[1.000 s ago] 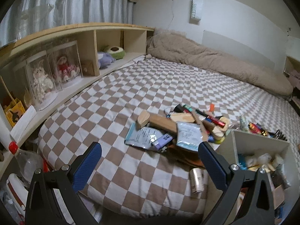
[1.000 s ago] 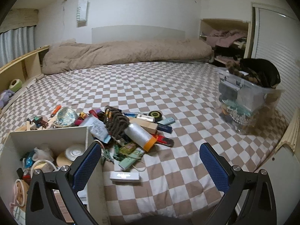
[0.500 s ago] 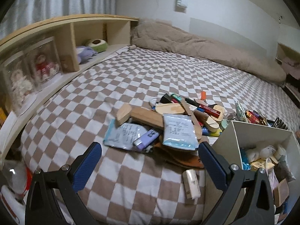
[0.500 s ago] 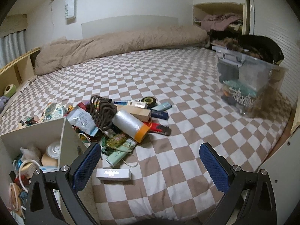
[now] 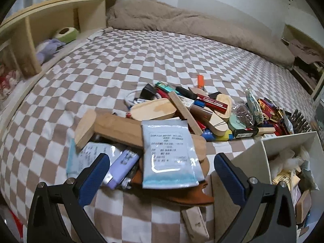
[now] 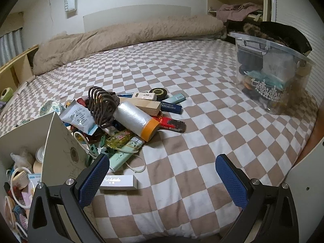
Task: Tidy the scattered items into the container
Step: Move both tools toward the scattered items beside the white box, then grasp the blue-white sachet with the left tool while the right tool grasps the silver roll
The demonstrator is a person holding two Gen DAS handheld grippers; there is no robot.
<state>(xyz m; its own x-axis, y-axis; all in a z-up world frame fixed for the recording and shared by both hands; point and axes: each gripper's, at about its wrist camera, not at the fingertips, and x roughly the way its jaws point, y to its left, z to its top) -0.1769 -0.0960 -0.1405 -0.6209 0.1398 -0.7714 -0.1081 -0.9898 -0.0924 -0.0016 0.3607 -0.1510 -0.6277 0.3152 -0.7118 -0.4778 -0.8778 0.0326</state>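
the white container point(image 5: 287, 141) sits at the near edge of the bed point(image 5: 121, 64), already part-filled with odds and ends, and the scattered items lie heaped on the bedspread on both sides of it. on its left, in the left wrist view, a silvery foil pouch point(image 5: 168, 151) rests on top of a long wooden block point(image 5: 113, 127), with a lilac lighter-shaped thing point(image 5: 121, 166) and a brown leather piece point(image 5: 190, 194) beneath and pens and wooden ovals behind. on its right, in the right wrist view, a roll of clear film with an orange end point(image 6: 135, 119) lies against a brown coiled hair clip point(image 6: 103, 105), and a slim white box point(image 6: 119, 182) lies apart, nearest the camera. the left claw point(image 5: 162, 179) hangs spread wide over the pouch, holding nothing; the right claw point(image 6: 162, 179) is likewise spread and empty over bare checked cloth. the bedspread is brown-and-white checked, with a beige duvet point(image 6: 125, 32) bunched along the far wall. a wooden shelf unit point(image 5: 50, 26) runs along the left side, and a clear plastic bin point(image 6: 271, 68) stands at the right edge.
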